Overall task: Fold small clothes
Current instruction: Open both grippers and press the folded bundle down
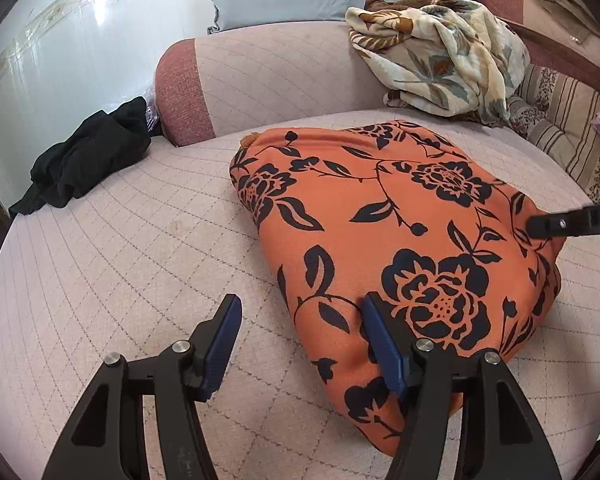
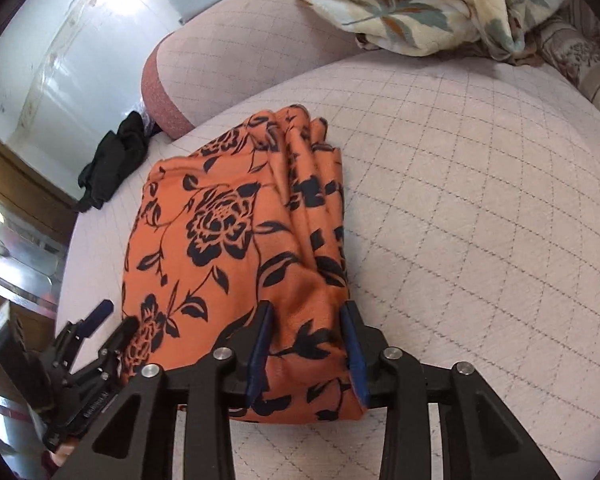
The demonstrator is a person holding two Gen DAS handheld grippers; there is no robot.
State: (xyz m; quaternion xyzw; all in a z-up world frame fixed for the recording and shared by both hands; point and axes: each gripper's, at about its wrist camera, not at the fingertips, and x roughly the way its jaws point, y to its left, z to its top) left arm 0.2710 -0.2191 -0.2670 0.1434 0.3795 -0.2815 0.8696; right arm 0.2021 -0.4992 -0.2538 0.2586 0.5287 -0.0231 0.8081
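Observation:
An orange garment with black flowers (image 1: 384, 220) lies folded in a thick bundle on the pink quilted sofa seat (image 1: 120, 260). It also shows in the right wrist view (image 2: 228, 240). My left gripper (image 1: 300, 312) is open at the bundle's near left edge, its right finger (image 1: 380, 344) resting on the cloth and its left finger over the seat. My right gripper (image 2: 308, 320) is open, its jaws astride the bundle's layered right edge, cloth between the blue pads. The left gripper also shows in the right wrist view (image 2: 112, 320), and a right finger in the left wrist view (image 1: 572, 220).
A crumpled black garment (image 1: 88, 156) lies at the seat's left end by the armrest (image 1: 184, 92). A cream floral blanket (image 1: 440, 52) is heaped on the backrest at the right, next to a striped cushion (image 1: 560, 128). Bare quilted seat (image 2: 480, 200) lies to the right of the bundle.

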